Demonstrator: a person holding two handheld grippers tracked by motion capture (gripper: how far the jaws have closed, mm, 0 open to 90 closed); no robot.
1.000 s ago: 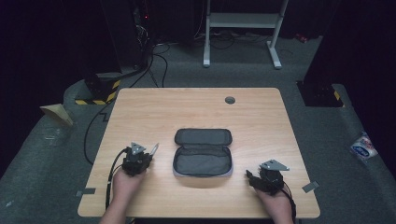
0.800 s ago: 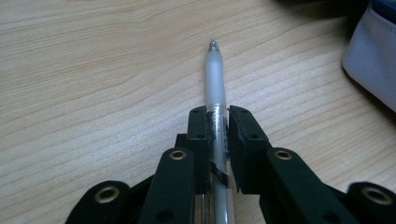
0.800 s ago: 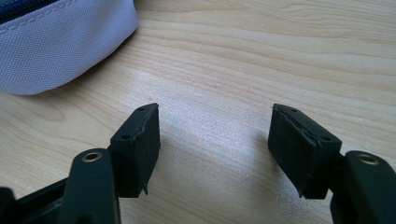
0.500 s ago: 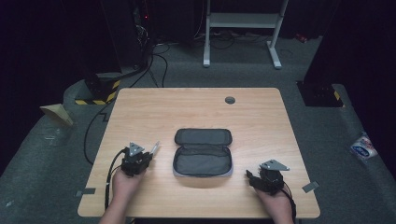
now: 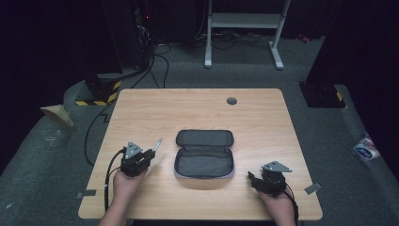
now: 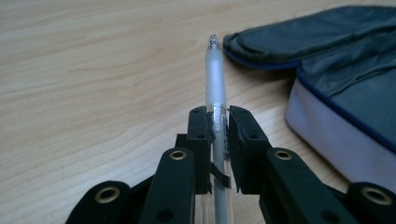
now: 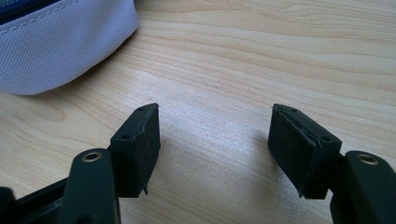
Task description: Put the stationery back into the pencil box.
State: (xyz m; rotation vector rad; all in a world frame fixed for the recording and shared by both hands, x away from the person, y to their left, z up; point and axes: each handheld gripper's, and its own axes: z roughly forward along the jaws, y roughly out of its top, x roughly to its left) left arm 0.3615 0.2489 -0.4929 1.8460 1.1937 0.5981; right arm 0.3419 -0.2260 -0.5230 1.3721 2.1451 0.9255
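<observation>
A grey pencil case (image 5: 204, 154) lies unzipped in the middle of the wooden table (image 5: 141, 108), lid folded back. My left gripper (image 5: 147, 154) is left of the case, shut on a frosted pen (image 6: 215, 79) whose tip points toward the case (image 6: 345, 84). The pen (image 5: 157, 145) sticks out beyond the jaws, a short way from the case's left edge. At the front right my right gripper (image 5: 251, 178) rests low over the table, open with bare wood between its pads (image 7: 137, 140). The case's pale corner (image 7: 56, 42) lies beyond the jaws to their left.
A small round grommet (image 5: 231, 100) sits in the table's far side. Cables (image 5: 108, 122) run off the left edge to equipment on the dark floor. A white desk frame (image 5: 244, 28) stands behind the table.
</observation>
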